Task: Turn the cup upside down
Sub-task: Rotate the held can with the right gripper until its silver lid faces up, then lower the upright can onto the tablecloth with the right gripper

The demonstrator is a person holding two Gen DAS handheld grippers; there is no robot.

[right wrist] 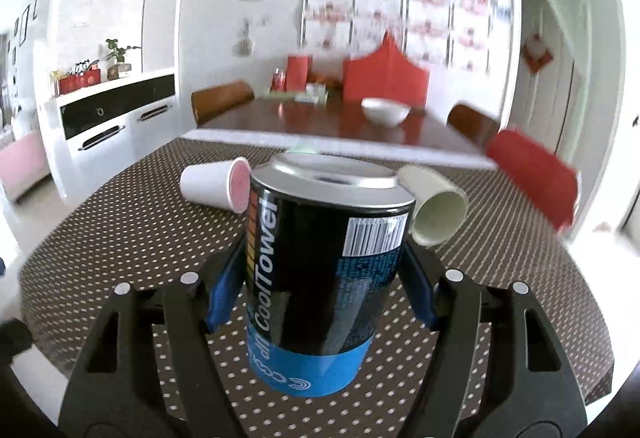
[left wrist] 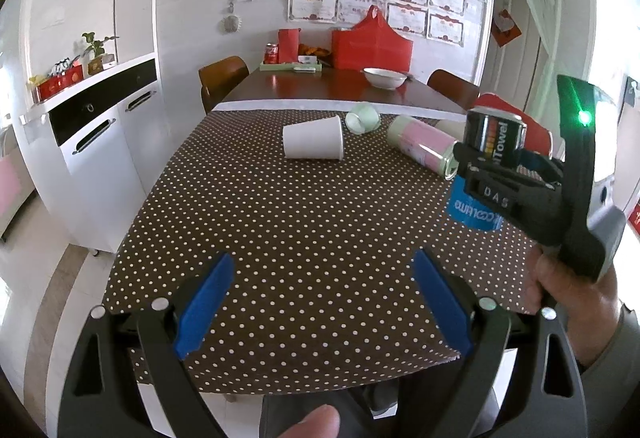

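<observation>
The right gripper (right wrist: pixel 320 294) is clamped mid-body on the black cup (right wrist: pixel 324 262), held above the dotted table (right wrist: pixel 100 238). It looks rigid, smooth, likely slippery. The left gripper (left wrist: pixel 320 302) hangs spread apart, empty.

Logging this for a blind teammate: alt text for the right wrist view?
The right gripper clamps a black-and-blue cup above a brown polka-dot tablecloth. Behind it, a white paper cup and a pale green cup lie on their sides.
</observation>
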